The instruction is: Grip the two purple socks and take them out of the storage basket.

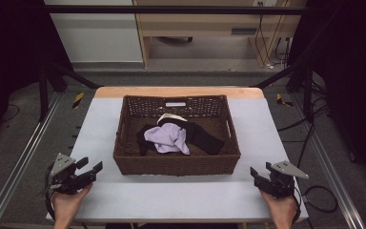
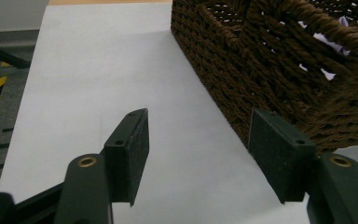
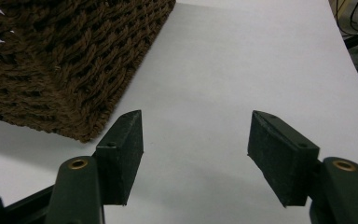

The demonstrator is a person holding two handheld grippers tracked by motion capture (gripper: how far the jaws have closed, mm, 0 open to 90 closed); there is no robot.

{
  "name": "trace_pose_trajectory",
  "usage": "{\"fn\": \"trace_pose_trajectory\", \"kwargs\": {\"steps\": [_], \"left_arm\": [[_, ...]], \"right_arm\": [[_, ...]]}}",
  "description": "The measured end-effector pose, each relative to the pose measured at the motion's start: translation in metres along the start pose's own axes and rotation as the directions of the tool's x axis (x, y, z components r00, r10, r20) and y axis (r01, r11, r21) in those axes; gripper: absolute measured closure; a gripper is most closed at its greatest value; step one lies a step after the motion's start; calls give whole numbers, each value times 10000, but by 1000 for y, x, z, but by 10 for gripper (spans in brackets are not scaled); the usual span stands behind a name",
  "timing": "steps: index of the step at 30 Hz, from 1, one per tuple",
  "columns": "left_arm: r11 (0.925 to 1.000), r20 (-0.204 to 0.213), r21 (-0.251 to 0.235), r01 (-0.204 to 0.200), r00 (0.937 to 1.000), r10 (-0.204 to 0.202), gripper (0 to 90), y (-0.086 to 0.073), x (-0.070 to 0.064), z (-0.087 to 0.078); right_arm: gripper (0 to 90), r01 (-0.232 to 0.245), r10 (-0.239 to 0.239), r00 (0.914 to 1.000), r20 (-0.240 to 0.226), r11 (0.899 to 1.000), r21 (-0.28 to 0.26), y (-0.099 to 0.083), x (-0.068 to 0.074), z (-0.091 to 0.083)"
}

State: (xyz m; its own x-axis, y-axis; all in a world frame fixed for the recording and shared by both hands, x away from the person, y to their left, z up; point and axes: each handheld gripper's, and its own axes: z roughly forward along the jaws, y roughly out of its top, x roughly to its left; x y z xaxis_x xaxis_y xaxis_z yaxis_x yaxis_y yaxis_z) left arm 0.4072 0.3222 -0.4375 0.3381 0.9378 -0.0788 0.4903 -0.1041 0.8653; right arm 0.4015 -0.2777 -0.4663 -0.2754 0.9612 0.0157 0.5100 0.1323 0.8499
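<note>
Resting at the near corners of the pale tabletop [image 1: 181, 195], both pairs of tongs sit idle and empty: the left tongs [image 1: 89, 168] lie off the basket's near left corner with jaws spread apart, and the right tongs [image 1: 261, 171] lie off its near right corner, jaws likewise wide apart. Between them stands the brown woven basket [image 1: 176, 164], squarely in the middle of the tabletop. Inside it lies a loose heap of clothes: a lilac garment [image 1: 169, 138] on top, crumpled, over a black garment [image 1: 205, 136] that spreads toward the right wall, with a strip of cream cloth [image 1: 169, 117] peeking out behind. In the left gripper view the basket's wall [image 2: 242, 74] rises just beside the right-hand jaw, bits of lilac showing through the weave; in the right gripper view the basket's corner [image 3: 74, 70] sits just ahead of the left-hand jaw. This looks like the very start of the work: nothing is gripped, and the clothes are untouched. The next move likely calls for lifting one hand over the rim and bringing open tongs down onto the lilac garment, pinching a raised fold rather than the layers beneath.
</note>
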Motion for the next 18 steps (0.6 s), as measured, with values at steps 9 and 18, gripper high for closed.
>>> {"fn": "trace_pose_trajectory", "kwargs": {"steps": [9, 18], "left_arm": [[9979, 345, -605, 221, 9992, -201, 376, 13, -8, -15], [9941, 532, -1079, 86, 9986, -29, 369, 27, -20, -26]], "right_arm": [[358, 69, -68, 10000, 52, 10000, -24, 2, 3, -3], [352, 173, -173, 9998, -1, 9998, -42, 1, 3, -2]]}}
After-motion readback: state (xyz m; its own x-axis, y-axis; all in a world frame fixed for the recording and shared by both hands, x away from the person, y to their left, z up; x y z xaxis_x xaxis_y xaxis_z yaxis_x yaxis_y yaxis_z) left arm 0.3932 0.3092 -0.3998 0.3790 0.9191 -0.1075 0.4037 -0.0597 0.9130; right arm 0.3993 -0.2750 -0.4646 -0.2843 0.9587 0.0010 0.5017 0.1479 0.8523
